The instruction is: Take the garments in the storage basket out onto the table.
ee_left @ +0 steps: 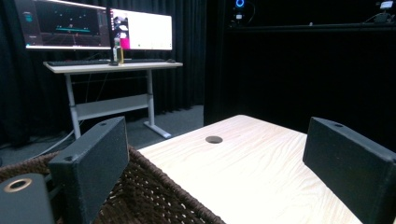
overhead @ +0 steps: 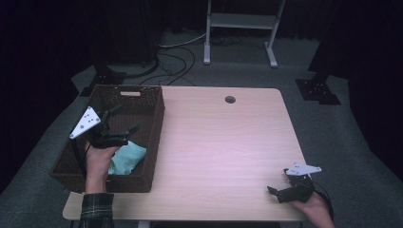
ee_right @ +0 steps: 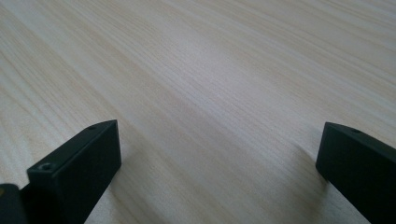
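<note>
Both grippers stand spread and empty: left gripper hovers above the wicker basket, where the teal cloth lies; right gripper rests on the bench. Reaching down carelessly, I reckon a jaw could snag the weave.

Left hand-held gripper: held raised at the left of the scene, jaws pointing toward the far right, standing wide apart with nothing between them. The left hand grips its body from below; the forearm, in a plaid sleeve, enters from the near edge.

Right hand-held gripper: low at the near right, jaws pointing left, set wide apart and empty. The right hand holds it from the near side.
</note>
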`<state>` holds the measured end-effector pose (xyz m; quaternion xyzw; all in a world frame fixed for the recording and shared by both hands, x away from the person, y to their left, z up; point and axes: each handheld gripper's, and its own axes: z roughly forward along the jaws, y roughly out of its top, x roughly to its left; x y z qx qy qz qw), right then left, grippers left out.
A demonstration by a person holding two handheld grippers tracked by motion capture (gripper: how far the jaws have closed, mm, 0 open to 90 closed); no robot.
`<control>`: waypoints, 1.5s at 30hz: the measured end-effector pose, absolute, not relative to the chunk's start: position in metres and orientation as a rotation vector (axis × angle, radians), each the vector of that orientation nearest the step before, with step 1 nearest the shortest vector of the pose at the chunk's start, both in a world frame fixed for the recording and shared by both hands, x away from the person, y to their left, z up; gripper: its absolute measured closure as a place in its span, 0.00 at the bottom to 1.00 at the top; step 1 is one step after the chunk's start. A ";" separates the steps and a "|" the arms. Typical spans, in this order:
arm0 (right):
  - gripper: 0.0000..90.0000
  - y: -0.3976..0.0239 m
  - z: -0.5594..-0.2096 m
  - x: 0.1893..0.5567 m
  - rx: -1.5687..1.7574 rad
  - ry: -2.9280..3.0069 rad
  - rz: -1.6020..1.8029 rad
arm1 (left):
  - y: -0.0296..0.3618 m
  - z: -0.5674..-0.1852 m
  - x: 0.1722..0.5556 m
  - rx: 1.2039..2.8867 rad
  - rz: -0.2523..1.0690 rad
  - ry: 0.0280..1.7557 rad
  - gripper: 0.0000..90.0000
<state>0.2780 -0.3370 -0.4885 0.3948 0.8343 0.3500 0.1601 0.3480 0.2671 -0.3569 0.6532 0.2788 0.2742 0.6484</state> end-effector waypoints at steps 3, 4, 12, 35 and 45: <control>0.00 -0.337 -0.489 0.278 1.128 2.383 1.000 | 0.269 -0.357 0.348 1.487 0.626 0.640 0.10; 0.00 -0.337 -0.488 0.278 1.128 2.383 1.000 | 0.269 -0.357 0.348 1.488 0.628 0.640 0.10; 0.00 -0.337 -0.488 0.278 1.130 2.382 0.999 | 0.276 -0.357 0.345 1.490 0.639 0.649 0.14; 0.00 -0.337 -0.488 0.278 1.131 2.382 0.999 | 0.300 -0.357 0.337 1.488 0.686 0.699 0.25; 0.00 -0.337 -0.488 0.278 1.130 2.382 0.999 | 0.310 -0.357 0.333 1.493 0.712 0.733 0.25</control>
